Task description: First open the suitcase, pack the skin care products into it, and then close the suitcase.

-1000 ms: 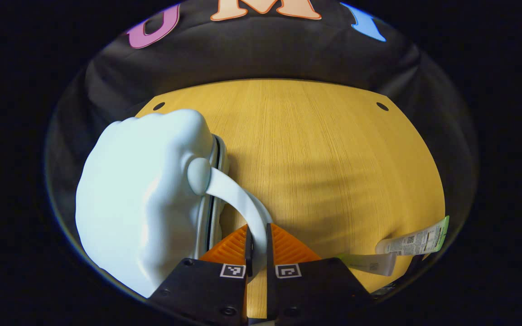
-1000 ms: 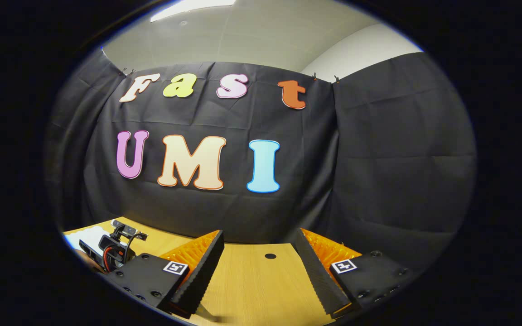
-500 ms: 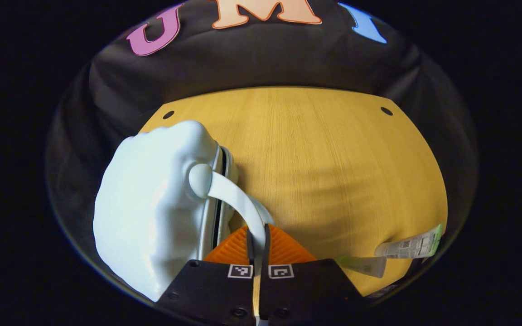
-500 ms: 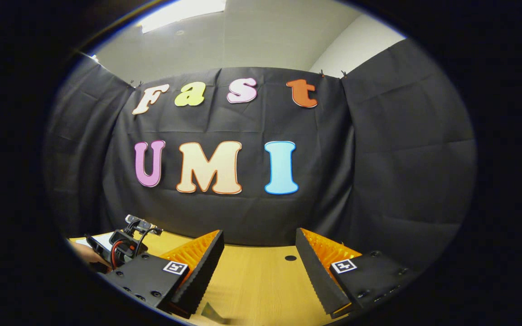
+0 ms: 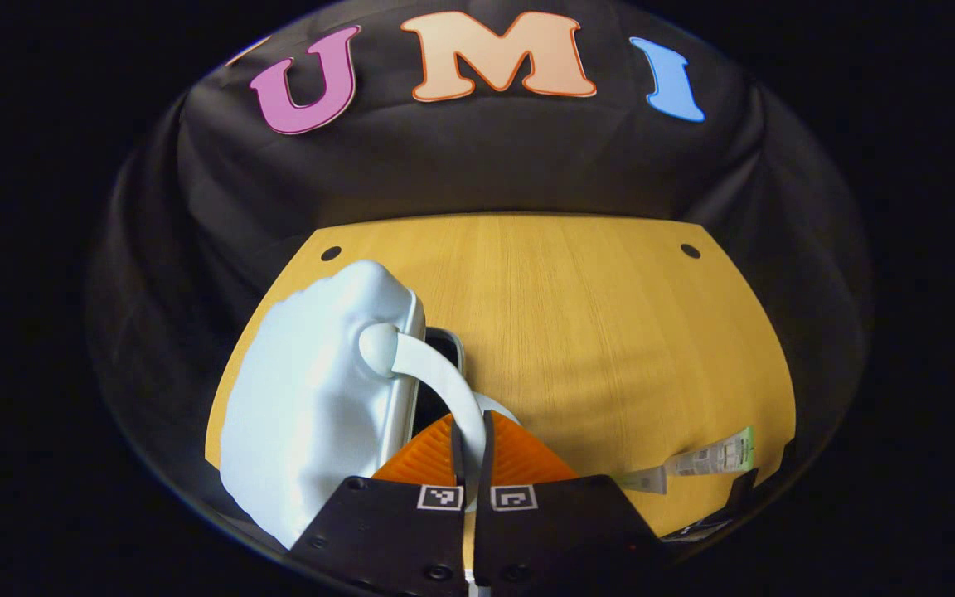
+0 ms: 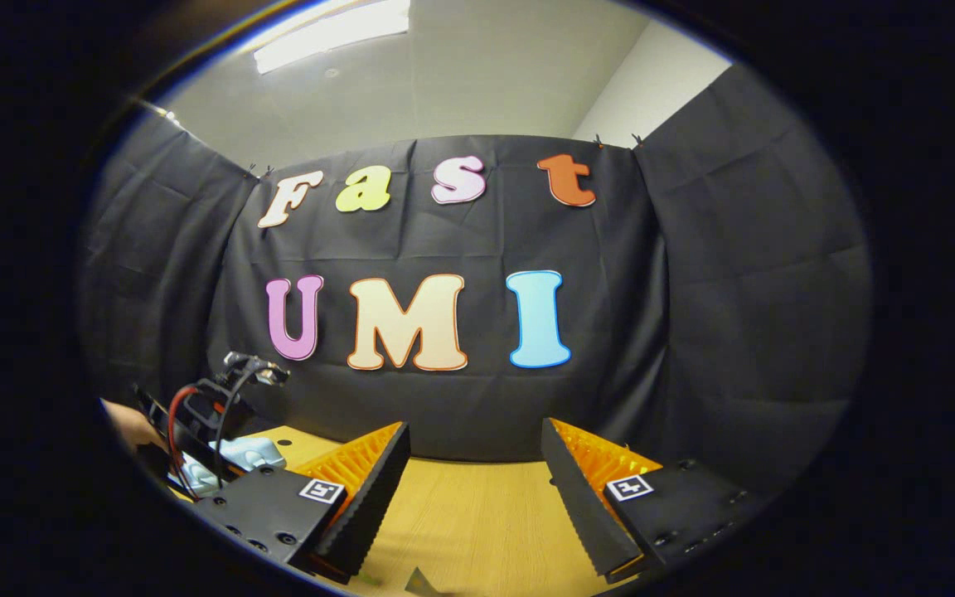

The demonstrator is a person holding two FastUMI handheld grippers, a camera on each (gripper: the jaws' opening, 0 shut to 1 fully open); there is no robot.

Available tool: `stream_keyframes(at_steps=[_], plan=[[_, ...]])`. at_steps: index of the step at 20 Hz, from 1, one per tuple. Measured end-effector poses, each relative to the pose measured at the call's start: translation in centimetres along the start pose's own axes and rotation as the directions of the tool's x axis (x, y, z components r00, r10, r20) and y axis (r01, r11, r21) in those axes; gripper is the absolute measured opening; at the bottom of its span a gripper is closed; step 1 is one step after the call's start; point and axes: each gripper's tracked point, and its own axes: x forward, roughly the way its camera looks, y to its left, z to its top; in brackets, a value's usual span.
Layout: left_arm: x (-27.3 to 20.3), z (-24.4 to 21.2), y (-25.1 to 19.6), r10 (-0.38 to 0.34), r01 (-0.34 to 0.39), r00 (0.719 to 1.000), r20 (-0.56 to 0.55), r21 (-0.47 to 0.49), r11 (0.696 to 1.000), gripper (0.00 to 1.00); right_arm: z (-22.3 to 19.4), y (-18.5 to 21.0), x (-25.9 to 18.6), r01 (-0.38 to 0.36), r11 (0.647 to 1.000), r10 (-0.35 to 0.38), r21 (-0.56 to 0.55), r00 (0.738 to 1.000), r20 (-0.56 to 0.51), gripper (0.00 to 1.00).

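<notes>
Left tool [image 5: 471,439] pinches one suitcase [image 5: 320,398] handle [image 5: 436,381]; right tool [image 6: 473,481] gapes empty (seemingly two tubes [image 5: 705,460] nearby).

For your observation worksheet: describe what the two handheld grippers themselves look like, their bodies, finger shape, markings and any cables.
The left gripper and right gripper each have a black body with small screws, two wedge-shaped ribbed fingers, and a square black-and-white marker at each finger's base. In the right gripper view, the left gripper's far-off body carries red and black cables.

Both views level, over shared table [image 5: 577,332].
</notes>
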Motion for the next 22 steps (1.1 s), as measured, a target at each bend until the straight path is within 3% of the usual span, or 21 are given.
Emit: stream_keyframes(at_steps=[8, 22], plan=[[-4.9, 4.0, 5.0, -0.012, 0.013, 0.995, 0.104, -0.01, 1.0, 0.0, 0.5, 5.8, -0.7, -0.016, 1.0, 0.016, 0.014, 1.0, 0.01, 0.99], [-7.5, 7.6, 21.2, 0.032, -0.027, 0.971, 0.236, -0.026, 0.999, 0.0, 0.0, 13.4, -0.8, 0.056, 0.998, -0.056, 0.004, 0.998, 0.009, 0.98]])
